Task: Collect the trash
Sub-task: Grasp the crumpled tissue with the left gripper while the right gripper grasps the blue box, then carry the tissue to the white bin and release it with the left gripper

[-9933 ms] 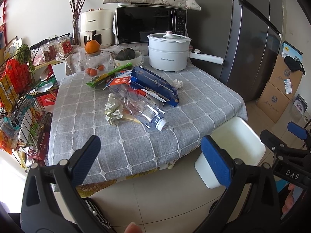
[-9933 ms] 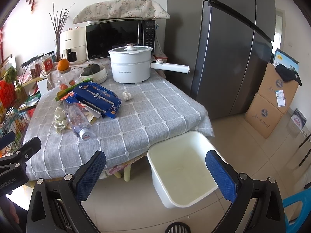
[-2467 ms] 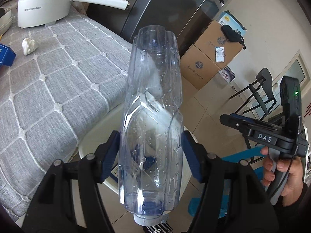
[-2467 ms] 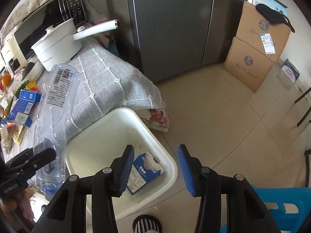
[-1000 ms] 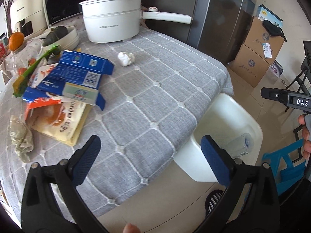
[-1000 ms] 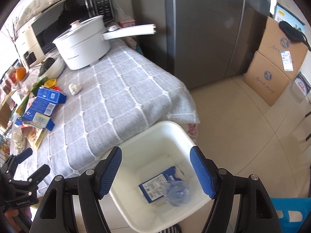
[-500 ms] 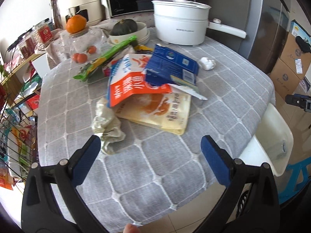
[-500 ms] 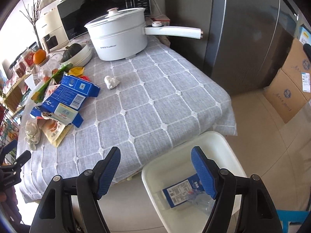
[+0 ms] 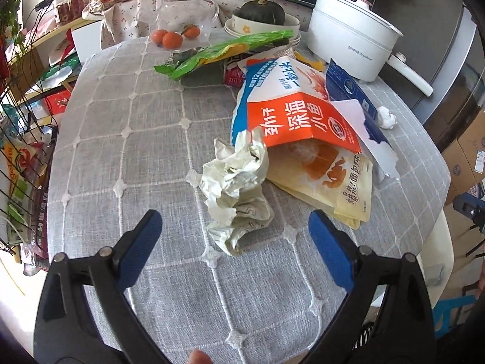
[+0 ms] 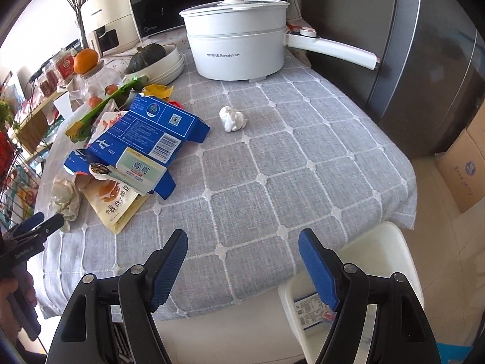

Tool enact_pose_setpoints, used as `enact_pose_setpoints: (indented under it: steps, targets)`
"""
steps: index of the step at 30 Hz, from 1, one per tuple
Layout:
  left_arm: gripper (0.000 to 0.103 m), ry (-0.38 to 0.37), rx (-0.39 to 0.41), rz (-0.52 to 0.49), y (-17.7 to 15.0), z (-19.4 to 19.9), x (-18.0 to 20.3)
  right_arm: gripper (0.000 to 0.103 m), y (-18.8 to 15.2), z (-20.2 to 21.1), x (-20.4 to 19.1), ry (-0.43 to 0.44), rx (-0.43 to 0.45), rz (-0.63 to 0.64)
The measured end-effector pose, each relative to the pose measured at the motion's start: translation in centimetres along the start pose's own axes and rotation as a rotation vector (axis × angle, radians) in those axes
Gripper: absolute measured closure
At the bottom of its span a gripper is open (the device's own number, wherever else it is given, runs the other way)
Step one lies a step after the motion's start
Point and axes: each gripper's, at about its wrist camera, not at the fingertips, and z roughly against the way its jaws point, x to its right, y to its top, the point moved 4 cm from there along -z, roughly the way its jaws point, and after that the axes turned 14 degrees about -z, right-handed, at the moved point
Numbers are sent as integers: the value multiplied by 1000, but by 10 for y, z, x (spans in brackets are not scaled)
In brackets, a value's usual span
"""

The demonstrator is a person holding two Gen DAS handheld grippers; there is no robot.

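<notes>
A crumpled pale paper wad (image 9: 238, 188) lies on the grey checked tablecloth, just ahead of my left gripper (image 9: 235, 239). Its jaws are closing; nothing sits between the pads. Behind the wad lie a yellow snack pouch (image 9: 330, 176), an orange-and-blue bag (image 9: 291, 109), a torn blue box (image 9: 354, 100) and a green wrapper (image 9: 224, 50). My right gripper (image 10: 242, 261) hangs open and empty over the table's near edge. The blue box (image 10: 151, 133) and a small white tissue ball (image 10: 232, 118) lie ahead of it. The white bin (image 10: 391, 248) holds a carton and sits below right.
A white electric pot (image 10: 239, 42), a bowl with a squash (image 10: 154, 57), a glass jar with an orange on top (image 9: 177, 9) and a microwave stand at the table's back. A wire rack (image 9: 18, 151) is on the left. A fridge (image 10: 424, 45) and cardboard boxes (image 10: 460, 166) are on the right.
Both grippers have swung from over the bin back to the table. The left one has come close to the paper wad. The bottle it held earlier lies in the bin.
</notes>
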Motion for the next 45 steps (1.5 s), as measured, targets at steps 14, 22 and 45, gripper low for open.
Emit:
enact_pose_setpoints:
  steps: [14, 22, 45]
  targets:
    - [57, -90, -26, 9, 4, 3, 13, 26, 3, -25, -63, 112, -1, 81]
    - [57, -126, 18, 10, 0, 36, 7, 28, 3, -38, -121, 166, 44, 218]
    - [57, -200, 89, 57, 6, 62, 6, 100, 48, 1, -130, 264, 279, 139]
